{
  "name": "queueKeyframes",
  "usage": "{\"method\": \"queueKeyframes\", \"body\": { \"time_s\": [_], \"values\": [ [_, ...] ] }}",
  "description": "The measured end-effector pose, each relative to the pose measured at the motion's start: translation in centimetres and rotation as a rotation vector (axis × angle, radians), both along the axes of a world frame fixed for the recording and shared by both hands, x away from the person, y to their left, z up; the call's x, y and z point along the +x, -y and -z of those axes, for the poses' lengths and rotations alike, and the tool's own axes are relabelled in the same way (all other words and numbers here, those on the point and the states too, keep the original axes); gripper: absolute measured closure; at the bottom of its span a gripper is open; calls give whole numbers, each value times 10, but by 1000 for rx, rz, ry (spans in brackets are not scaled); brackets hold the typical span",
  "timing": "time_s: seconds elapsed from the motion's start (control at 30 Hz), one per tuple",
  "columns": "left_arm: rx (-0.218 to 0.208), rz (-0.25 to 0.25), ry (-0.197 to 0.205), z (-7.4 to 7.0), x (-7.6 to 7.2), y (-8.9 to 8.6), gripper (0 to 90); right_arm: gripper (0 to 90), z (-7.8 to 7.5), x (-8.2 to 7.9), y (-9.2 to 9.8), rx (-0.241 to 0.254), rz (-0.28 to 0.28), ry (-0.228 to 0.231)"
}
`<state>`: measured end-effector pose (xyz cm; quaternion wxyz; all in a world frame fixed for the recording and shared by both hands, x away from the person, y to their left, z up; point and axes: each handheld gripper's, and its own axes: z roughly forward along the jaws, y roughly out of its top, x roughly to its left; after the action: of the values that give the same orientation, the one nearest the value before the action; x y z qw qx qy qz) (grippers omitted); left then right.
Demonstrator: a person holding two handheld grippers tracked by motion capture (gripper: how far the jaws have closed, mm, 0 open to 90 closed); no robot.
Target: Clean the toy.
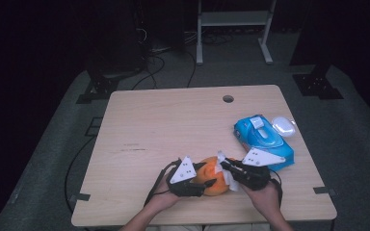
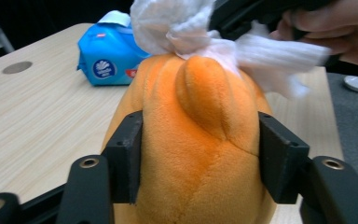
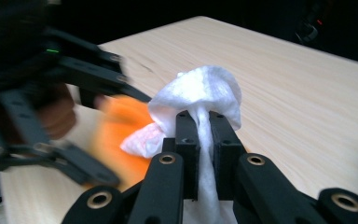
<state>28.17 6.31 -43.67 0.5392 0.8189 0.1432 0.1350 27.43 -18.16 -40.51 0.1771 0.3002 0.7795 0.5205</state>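
An orange plush toy [image 1: 213, 182] lies on the wooden table [image 1: 173, 125] near the front edge. My left gripper [image 1: 206, 185] reaches it from the left. In the left gripper view its two pads [image 2: 128, 154] press the toy's sides [image 2: 200, 140]. My right gripper [image 1: 227, 166] comes in from the right and is shut on a crumpled white wipe [image 3: 205, 91]. The wipe [image 2: 177, 23] rests against the top end of the toy. In the right gripper view the jaws [image 3: 204, 126] pinch the wipe, with the blurred orange toy [image 3: 121, 126] behind.
A blue pack of wet wipes [image 1: 262, 139] lies just right of the hands, with a small white oval object [image 1: 283, 126] beside it near the table's right edge. A cable hole [image 1: 228, 98] sits at the far edge. Bare wood spans the table's left and middle.
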Motion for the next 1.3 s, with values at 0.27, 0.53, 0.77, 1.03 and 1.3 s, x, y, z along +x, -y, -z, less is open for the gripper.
{"method": "queueKeyframes", "body": {
  "time_s": [0.27, 0.53, 0.77, 1.03, 1.3],
  "values": [
    [44, 8, 85, -1, -11, 5, 411, 831, -10, -15, -18, -42, -77, 60],
    [94, -35, 184, -2, -10, 2, 424, 831, -10, -12, -8, 24, -81, 1],
    [128, 5, 189, 1, -15, 5, 300, 832, -1, -3, -5, -27, -31, -14],
    [165, 32, 227, 3, -20, 8, 349, 831, -8, -14, -23, -41, -93, 34],
    [163, 31, 228, 3, -18, 8, 354, 832, 10, 9, 15, -18, 35, -60]
  ]
}}
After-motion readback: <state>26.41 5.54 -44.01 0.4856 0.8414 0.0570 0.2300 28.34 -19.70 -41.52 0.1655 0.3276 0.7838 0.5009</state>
